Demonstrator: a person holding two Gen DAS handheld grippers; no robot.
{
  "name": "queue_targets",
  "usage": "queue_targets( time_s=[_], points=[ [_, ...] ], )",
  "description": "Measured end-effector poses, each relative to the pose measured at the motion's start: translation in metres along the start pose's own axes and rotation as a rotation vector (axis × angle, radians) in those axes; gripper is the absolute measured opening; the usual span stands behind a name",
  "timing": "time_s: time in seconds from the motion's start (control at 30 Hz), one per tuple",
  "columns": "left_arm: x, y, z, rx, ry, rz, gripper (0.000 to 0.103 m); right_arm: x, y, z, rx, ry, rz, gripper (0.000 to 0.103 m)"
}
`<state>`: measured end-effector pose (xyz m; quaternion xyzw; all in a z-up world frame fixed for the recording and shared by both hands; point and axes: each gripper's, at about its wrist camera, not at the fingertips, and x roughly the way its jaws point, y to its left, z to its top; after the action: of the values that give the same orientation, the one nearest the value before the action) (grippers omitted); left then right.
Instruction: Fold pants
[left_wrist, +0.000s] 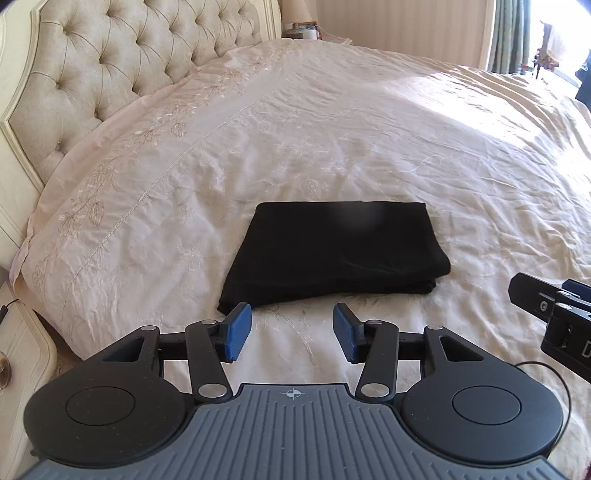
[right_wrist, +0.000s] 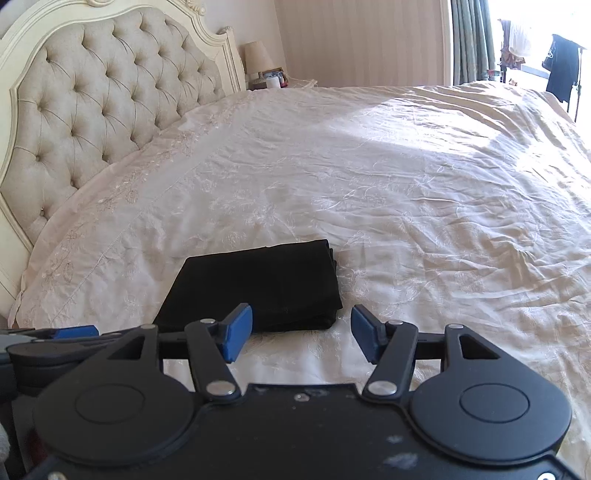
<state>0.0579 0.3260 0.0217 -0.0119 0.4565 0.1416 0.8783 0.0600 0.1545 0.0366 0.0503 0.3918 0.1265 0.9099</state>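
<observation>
Standing apart with nothing between the blue pads, your left gripper (left_wrist: 292, 332) was roughly half open and your right gripper (right_wrist: 301, 334) spread wide, both clear of the cloth. Item: black pants (left_wrist: 334, 251), folded into a flat rectangle, lay on the cream embroidered bedspread (left_wrist: 388, 147) just beyond both sets of fingertips, near the tufted headboard (left_wrist: 110, 74). Writing: you had only a partial white letter on the neighbouring gripper's body, unreadable.
</observation>
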Motion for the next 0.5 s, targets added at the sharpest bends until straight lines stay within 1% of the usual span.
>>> queue_targets(
  time_s=[0.13,0.37,0.5],
  points=[
    [-0.008,-0.005,-0.009,0.021,0.015,-0.004,0.047,-0.007,0.001,-0.004,0.003,0.019,0.021,0.064],
    [-0.020,-0.006,-0.017,0.035,-0.013,0.006,0.047,-0.012,0.003,-0.013,-0.004,0.041,0.017,0.064],
    [-0.022,-0.006,-0.020,0.030,-0.011,0.009,0.047,-0.015,0.004,-0.016,-0.014,0.049,0.015,0.064]
  ],
)
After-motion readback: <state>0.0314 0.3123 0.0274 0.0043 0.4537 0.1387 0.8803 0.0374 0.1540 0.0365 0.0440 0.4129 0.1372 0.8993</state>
